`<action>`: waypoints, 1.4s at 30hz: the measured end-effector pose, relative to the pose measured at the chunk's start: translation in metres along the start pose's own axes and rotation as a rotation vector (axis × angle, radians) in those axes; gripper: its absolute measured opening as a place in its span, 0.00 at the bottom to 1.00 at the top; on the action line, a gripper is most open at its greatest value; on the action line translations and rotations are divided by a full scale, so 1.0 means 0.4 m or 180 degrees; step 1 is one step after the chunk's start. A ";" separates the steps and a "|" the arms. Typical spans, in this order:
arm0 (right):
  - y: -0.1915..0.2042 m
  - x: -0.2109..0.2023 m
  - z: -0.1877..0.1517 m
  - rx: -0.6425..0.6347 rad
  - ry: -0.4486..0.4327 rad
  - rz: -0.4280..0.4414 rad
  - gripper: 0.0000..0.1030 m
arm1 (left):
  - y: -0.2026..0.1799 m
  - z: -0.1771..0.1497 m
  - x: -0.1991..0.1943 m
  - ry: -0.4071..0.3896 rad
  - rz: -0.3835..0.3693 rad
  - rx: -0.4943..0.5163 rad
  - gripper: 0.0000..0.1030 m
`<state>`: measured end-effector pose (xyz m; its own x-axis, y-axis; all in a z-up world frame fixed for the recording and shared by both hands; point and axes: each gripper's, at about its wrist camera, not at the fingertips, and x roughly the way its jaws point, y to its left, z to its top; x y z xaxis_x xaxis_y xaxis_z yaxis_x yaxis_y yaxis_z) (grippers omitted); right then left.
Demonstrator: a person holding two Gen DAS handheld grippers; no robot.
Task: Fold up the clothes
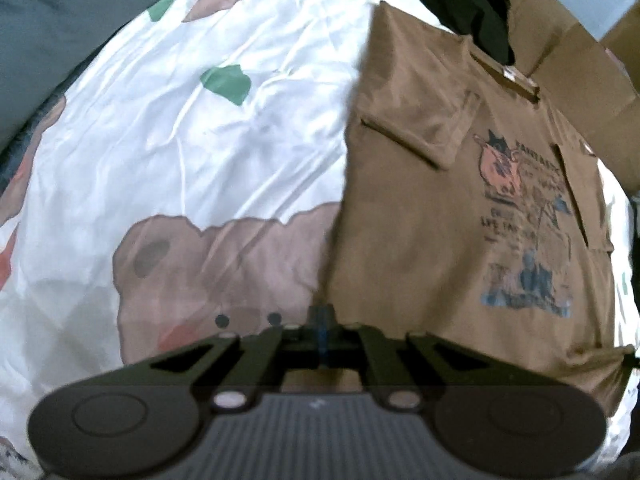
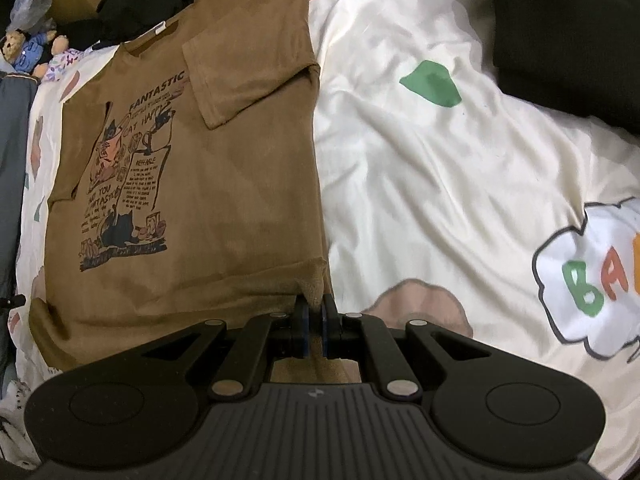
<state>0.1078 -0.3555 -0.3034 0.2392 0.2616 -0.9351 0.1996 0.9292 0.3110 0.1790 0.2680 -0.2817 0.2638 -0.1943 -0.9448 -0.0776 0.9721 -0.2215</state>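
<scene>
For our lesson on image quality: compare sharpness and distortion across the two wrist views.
Left wrist view: smeared, the T-shirt print unreadable, the bedsheet bulging like a dome. Right wrist view: sharper, the shirt's lettering readable, the right gripper crisp, edges still bent by the fisheye.

The brown T-shirt [image 2: 240, 184] carries a printed cat picture headed "FANTASTIC", with "CAT HAPPY" just under it and smaller lines too fine to read. On the bedsheet [image 2: 440, 200], near its right edge, a white cloud shape shows the coloured letters "BA", cut off by the frame.
</scene>
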 end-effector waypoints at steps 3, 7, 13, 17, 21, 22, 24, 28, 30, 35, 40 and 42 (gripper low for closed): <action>-0.001 0.014 0.007 -0.0010 0.0037 -0.0006 0.06 | -0.006 -0.006 0.023 0.0072 -0.0044 0.0017 0.02; -0.012 0.030 0.012 0.0099 0.0122 0.0019 0.09 | -0.006 -0.026 0.037 0.0123 -0.0056 -0.0021 0.13; -0.023 0.020 0.009 0.0176 0.0086 0.0024 0.27 | -0.003 -0.039 0.030 0.0095 0.0004 -0.0027 0.29; -0.020 0.016 -0.003 0.0105 0.0094 0.0045 0.37 | -0.001 -0.044 0.012 0.0078 -0.0009 0.0009 0.34; -0.023 0.012 -0.011 0.0140 0.0107 0.0028 0.37 | -0.003 -0.052 -0.008 0.0063 -0.0006 0.0038 0.38; -0.024 0.009 -0.015 0.0151 0.0102 0.0028 0.37 | -0.004 -0.054 -0.013 0.0050 -0.0009 0.0036 0.39; -0.026 0.004 -0.022 0.0168 0.0092 0.0032 0.37 | -0.005 -0.060 -0.024 0.0030 -0.0008 0.0037 0.39; -0.030 -0.002 -0.034 0.0205 0.0081 0.0071 0.39 | -0.007 -0.072 -0.039 0.0030 -0.0013 0.0054 0.39; -0.029 0.001 -0.040 0.0195 0.0115 0.0033 0.43 | -0.007 -0.079 -0.043 0.0029 -0.0011 0.0062 0.39; -0.029 0.004 -0.042 0.0187 0.0189 -0.0014 0.43 | 0.001 -0.101 -0.037 0.0095 -0.0040 0.0062 0.39; -0.030 0.005 -0.049 0.0185 0.0265 -0.0007 0.44 | -0.002 -0.119 -0.015 0.0262 -0.0037 0.0192 0.39; -0.028 0.008 -0.054 0.0160 0.0307 -0.0068 0.44 | -0.002 -0.126 -0.003 0.0318 -0.0054 0.0223 0.39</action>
<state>0.0859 -0.3592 -0.3137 0.1422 0.2681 -0.9529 0.2515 0.9213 0.2967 0.1305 0.2607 -0.2924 0.1671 -0.2196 -0.9612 -0.0056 0.9747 -0.2236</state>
